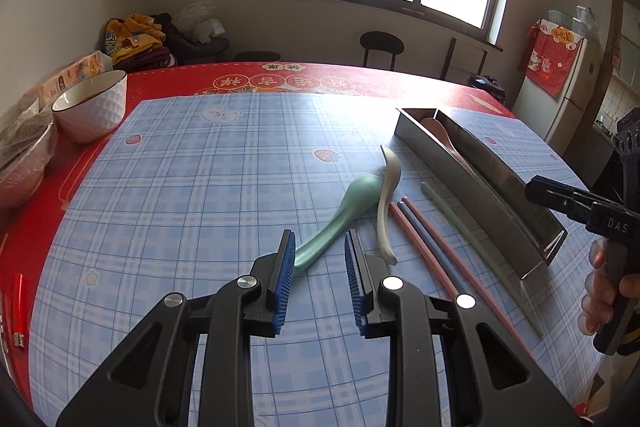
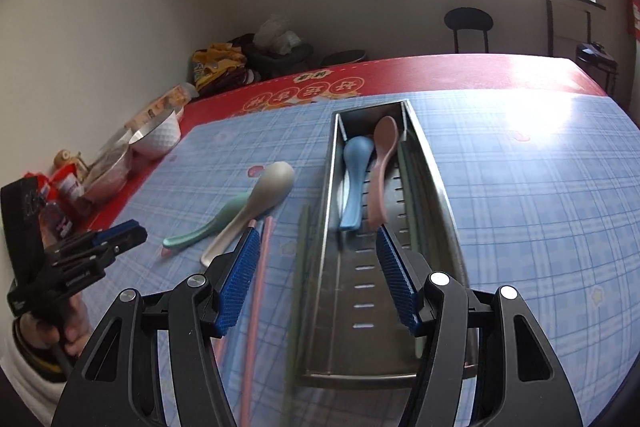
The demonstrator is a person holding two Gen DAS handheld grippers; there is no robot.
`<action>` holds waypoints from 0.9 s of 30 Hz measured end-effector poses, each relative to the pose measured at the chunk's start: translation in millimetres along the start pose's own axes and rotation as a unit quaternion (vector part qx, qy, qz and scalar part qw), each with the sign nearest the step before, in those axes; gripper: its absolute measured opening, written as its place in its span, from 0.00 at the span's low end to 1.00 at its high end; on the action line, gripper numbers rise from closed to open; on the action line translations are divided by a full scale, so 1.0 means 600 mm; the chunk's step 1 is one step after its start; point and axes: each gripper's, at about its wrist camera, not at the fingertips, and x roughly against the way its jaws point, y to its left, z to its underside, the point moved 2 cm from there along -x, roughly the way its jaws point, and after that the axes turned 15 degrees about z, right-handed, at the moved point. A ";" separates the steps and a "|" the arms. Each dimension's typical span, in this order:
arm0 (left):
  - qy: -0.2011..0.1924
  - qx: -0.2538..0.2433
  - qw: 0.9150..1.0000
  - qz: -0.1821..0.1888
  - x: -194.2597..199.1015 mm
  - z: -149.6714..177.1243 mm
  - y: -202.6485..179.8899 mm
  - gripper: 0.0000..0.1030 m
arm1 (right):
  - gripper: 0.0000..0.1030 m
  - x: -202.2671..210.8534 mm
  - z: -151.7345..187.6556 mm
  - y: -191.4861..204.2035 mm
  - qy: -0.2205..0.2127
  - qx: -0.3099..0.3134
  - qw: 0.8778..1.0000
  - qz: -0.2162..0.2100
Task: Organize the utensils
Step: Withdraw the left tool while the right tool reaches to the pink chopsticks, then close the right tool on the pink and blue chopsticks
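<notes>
While blue spoon (image 2: pixel 354 183) and pink spoon (image 2: pixel 382 167) are lying inside the steel tray (image 2: pixel 436 179), green spoon (image 1: pixel 340 215), white spoon (image 1: pixel 386 203) and chopsticks (image 1: pixel 424 247) are waiting beside it; both grippers (image 1: pixel 320 247) (image 2: pixel 314 247) are hovering open-jawed, empty.

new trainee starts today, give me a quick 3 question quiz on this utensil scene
1. True or false: the pink spoon lies inside the metal tray.
2. Which spoon lies in the tray beside the pink one? A) green B) blue C) white
3. Fill in: the left tool is open, with the ____ spoon's handle showing between its fingers.

Key:
1. True. It lies in the tray with its bowl toward the far end.
2. B. The blue spoon is in the tray; the green spoon and white spoon lie on the mat, outside it.
3. Green.
</notes>
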 end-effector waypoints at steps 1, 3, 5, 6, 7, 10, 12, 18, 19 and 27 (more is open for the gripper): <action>-0.003 0.000 1.000 0.003 0.004 0.002 0.002 0.24 | 0.56 0.000 0.003 0.016 0.004 0.010 1.000 -0.001; -0.007 -0.001 1.000 0.007 0.010 0.008 0.007 0.24 | 0.56 0.002 0.013 0.044 0.011 0.029 1.000 0.001; -0.009 -0.006 1.000 0.005 0.013 0.015 0.011 0.25 | 0.55 0.003 0.023 0.070 0.018 0.049 0.999 0.005; -0.010 -0.011 1.000 0.004 0.014 0.018 0.012 0.25 | 0.52 0.002 0.029 0.082 0.021 0.059 0.998 0.007; -0.012 -0.017 1.000 0.003 0.015 0.021 0.012 0.25 | 0.48 0.003 0.035 0.094 0.024 0.067 0.997 0.008; -0.021 -0.030 0.999 0.004 0.018 0.028 0.011 0.27 | 0.37 0.002 0.053 0.113 0.033 0.079 0.996 0.017; -0.029 -0.035 0.999 0.008 0.021 0.033 0.009 0.29 | 0.29 0.000 0.064 0.119 0.039 0.080 0.996 0.025; -0.043 -0.034 0.998 0.020 0.030 0.035 0.011 0.36 | 0.10 -0.015 0.094 0.138 0.062 0.104 0.992 0.046; -0.042 -0.033 0.998 0.021 0.029 0.035 0.012 0.36 | 0.09 -0.018 0.097 0.140 0.065 0.104 0.991 0.050; -0.052 -0.016 0.998 0.028 0.035 0.036 0.021 0.42 | 0.08 -0.041 0.101 0.133 0.084 0.094 0.989 0.077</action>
